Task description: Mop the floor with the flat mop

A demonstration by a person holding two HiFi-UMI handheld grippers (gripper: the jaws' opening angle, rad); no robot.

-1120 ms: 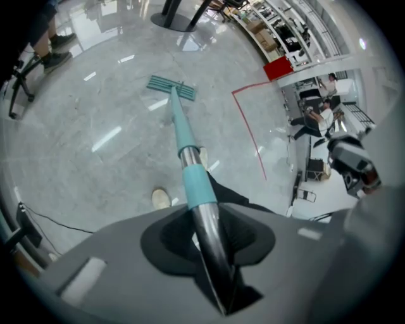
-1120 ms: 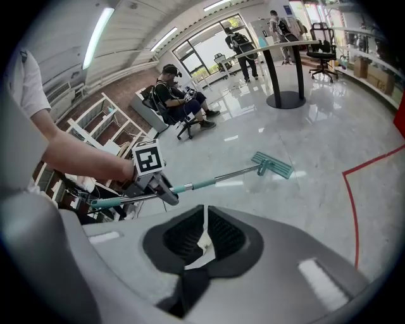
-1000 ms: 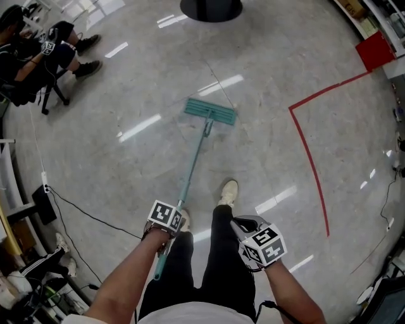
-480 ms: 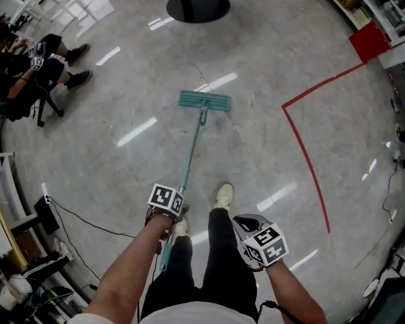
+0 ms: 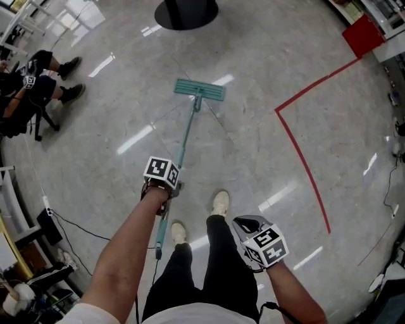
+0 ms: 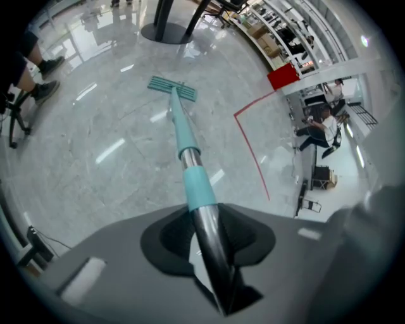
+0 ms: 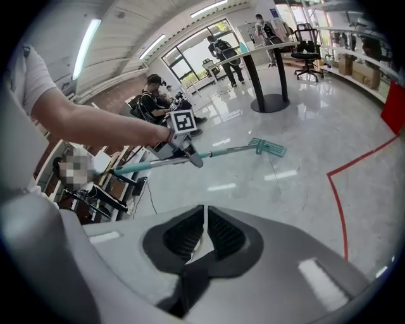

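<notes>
Flat mop head [image 5: 200,90] farther out on the floor [image 5: 266,152] (nearer the dark round base [image 5: 186,12])

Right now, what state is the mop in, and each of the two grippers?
flat mop: head flat on the floor, handle tilted, held.
left gripper: shut on the flat mop's handle.
right gripper: shut, empty, apart from the flat mop.
</notes>
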